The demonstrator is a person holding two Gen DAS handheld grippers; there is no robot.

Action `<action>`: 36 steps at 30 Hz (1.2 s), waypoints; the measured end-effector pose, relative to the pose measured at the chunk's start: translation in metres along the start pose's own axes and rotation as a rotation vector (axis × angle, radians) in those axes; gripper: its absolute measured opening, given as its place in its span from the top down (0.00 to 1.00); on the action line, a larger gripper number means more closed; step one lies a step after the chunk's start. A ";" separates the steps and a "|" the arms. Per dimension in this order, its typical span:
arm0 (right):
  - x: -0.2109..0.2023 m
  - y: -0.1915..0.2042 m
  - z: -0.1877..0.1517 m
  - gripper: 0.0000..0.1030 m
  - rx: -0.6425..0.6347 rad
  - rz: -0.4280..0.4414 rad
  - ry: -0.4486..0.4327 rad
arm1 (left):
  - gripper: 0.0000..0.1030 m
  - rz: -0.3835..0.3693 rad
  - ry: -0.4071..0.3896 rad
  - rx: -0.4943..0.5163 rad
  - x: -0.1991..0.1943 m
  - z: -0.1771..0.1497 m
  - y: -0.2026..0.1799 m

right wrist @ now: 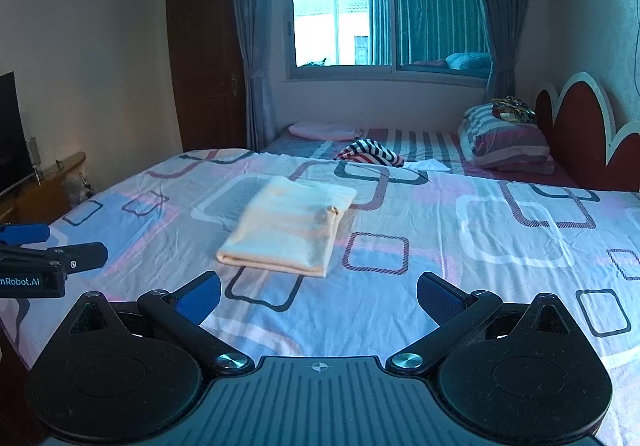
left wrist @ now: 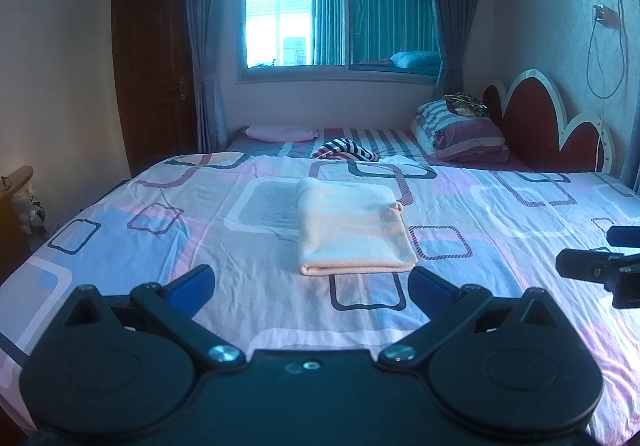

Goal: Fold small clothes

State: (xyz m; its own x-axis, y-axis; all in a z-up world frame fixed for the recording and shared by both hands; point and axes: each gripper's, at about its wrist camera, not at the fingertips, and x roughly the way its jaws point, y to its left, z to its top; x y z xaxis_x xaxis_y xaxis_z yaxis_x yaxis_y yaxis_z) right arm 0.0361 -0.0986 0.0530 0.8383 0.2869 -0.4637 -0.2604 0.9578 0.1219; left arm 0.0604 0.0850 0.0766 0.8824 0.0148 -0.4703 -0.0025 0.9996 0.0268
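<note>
A pale peach cloth [left wrist: 352, 230] [right wrist: 286, 228] lies folded into a neat rectangle in the middle of the bed. My left gripper [left wrist: 312, 284] hovers just short of its near edge, open, with nothing between the blue pads. My right gripper [right wrist: 318, 294] sits a little to the right of the cloth's near corner, also open and empty. The right gripper's fingers [left wrist: 588, 266] show at the right edge of the left wrist view. In the right wrist view the left gripper's fingers [right wrist: 60, 252] poke in at the left edge.
The bed sheet [left wrist: 160, 246] has pink, blue and white squares. A striped garment [left wrist: 346, 149] lies behind the cloth, with stacked pillows [left wrist: 460, 129] by the red headboard [left wrist: 540, 125]. A pink folded item [left wrist: 278, 132] lies under the window. A dark door [left wrist: 152, 65] and a wooden stand [right wrist: 48, 185] stand left.
</note>
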 end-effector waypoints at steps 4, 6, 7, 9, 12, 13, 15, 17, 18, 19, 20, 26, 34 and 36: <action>0.000 0.000 0.001 0.00 -0.001 0.000 -0.001 | 0.01 -0.001 -0.008 0.016 0.000 0.002 -0.001; 0.000 0.001 0.001 0.00 -0.004 -0.002 -0.002 | 0.00 -0.004 -0.009 0.010 0.000 0.002 -0.001; 0.000 0.001 0.002 0.00 -0.004 -0.002 -0.001 | 0.00 -0.006 -0.009 0.008 0.001 0.003 -0.001; -0.001 0.001 0.002 0.00 -0.004 -0.001 -0.004 | 0.00 -0.008 -0.008 0.009 0.001 0.002 0.000; 0.000 0.001 0.002 0.00 -0.005 -0.001 -0.003 | 0.00 -0.011 -0.004 0.013 0.001 0.000 0.001; 0.000 0.001 0.002 0.00 -0.005 -0.002 -0.003 | 0.00 -0.011 -0.002 0.014 0.001 -0.001 0.001; 0.001 0.001 0.003 0.00 -0.005 -0.002 -0.003 | 0.00 -0.009 -0.003 0.014 0.001 -0.001 0.001; 0.001 0.002 0.003 0.00 -0.003 0.001 -0.002 | 0.00 -0.009 -0.003 0.014 0.000 -0.001 0.002; 0.001 0.003 0.002 0.00 -0.003 0.000 -0.001 | 0.00 -0.008 -0.004 0.014 0.000 -0.001 0.002; 0.002 0.003 0.002 0.00 -0.003 0.000 -0.001 | 0.00 -0.008 -0.005 0.015 0.000 -0.001 0.002; 0.001 0.003 0.002 0.00 -0.002 0.001 -0.001 | 0.00 -0.010 -0.004 0.015 0.000 0.000 0.002; 0.001 0.002 0.000 0.00 0.000 0.000 -0.002 | 0.00 -0.012 -0.007 0.020 0.000 -0.001 0.002; 0.001 0.003 0.000 0.00 0.000 0.000 -0.003 | 0.00 -0.010 -0.011 0.017 0.000 0.000 0.002; 0.002 0.003 0.001 0.00 -0.003 0.002 -0.002 | 0.01 -0.010 -0.012 0.017 0.000 0.000 0.002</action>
State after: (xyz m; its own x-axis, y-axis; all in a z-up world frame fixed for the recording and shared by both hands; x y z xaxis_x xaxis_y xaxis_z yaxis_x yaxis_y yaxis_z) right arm 0.0370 -0.0953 0.0531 0.8386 0.2887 -0.4619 -0.2633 0.9572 0.1201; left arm 0.0601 0.0870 0.0764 0.8880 0.0042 -0.4598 0.0142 0.9992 0.0367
